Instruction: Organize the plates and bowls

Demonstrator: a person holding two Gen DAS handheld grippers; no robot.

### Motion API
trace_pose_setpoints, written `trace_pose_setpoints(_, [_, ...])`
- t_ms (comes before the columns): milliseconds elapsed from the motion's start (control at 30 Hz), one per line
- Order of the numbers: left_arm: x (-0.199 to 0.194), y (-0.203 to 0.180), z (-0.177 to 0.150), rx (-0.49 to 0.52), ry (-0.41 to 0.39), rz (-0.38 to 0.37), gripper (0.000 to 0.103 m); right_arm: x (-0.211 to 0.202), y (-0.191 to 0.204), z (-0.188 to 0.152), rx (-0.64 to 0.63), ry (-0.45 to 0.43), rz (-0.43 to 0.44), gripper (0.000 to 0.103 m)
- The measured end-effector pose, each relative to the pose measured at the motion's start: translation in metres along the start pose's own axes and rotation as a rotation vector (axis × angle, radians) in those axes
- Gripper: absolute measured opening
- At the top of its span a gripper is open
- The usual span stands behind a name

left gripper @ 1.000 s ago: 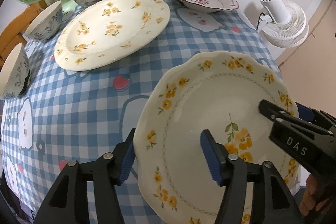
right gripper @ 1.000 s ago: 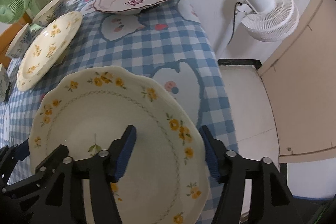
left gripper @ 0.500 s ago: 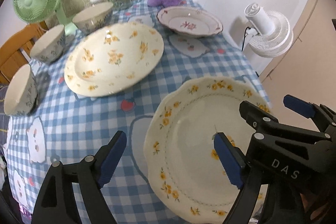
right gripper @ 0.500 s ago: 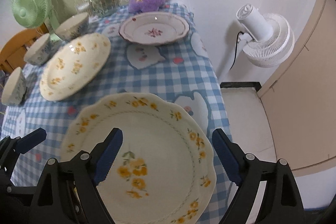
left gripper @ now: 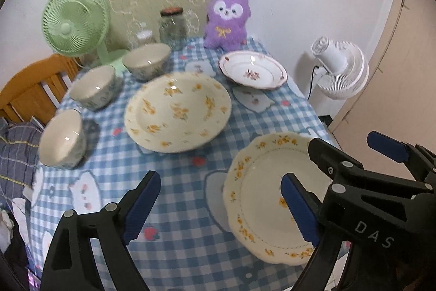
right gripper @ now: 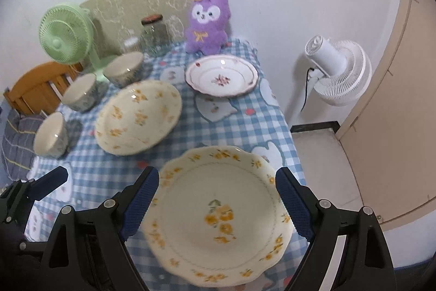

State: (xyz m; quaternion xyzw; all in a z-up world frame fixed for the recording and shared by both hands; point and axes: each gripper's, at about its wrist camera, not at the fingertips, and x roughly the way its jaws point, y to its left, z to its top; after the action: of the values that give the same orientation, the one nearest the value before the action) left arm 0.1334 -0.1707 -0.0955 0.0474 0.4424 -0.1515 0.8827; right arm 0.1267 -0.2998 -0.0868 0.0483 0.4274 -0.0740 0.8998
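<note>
A scalloped cream plate with yellow flowers (right gripper: 218,209) lies flat on the checked tablecloth (left gripper: 174,198) near the front right corner. My right gripper (right gripper: 216,173) hovers above it, open, its pads clear of the rim. My left gripper (left gripper: 219,179) hangs above the plate's left edge with its jaws opening and nothing held between them. Further back are a larger flowered plate (left gripper: 177,111), a pink-rimmed deep plate (left gripper: 253,70) and three bowls (left gripper: 147,59) (left gripper: 94,86) (left gripper: 61,138) along the left side. The right gripper (left gripper: 340,141) also shows in the left wrist view.
A green fan (left gripper: 73,18), a glass jar (left gripper: 171,26) and a purple plush toy (left gripper: 226,18) stand at the table's back. A white fan (left gripper: 340,70) stands on the floor past the right edge. A wooden chair (left gripper: 30,92) is at the left.
Both grippers have opened wider around the scalloped plate's rim, then risen and drawn back from it. The plate stays on the table; more of the table is in view.
</note>
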Motion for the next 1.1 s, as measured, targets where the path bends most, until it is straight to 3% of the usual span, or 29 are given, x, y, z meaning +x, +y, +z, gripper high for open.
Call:
trace_pose_setpoints(600, [-0.089,0.056,0.005,-0.006,-0.138,0.022,0.098,-0.083,0.064,0.010,0.020,-0.128,0.003,0.090])
trace_pose_setpoints(1100, [-0.108,0.102,0.011,-0.004,-0.175,0.022,0.098,-0.106,0.114,0.015,0.022,-0.191,-0.036,0.090])
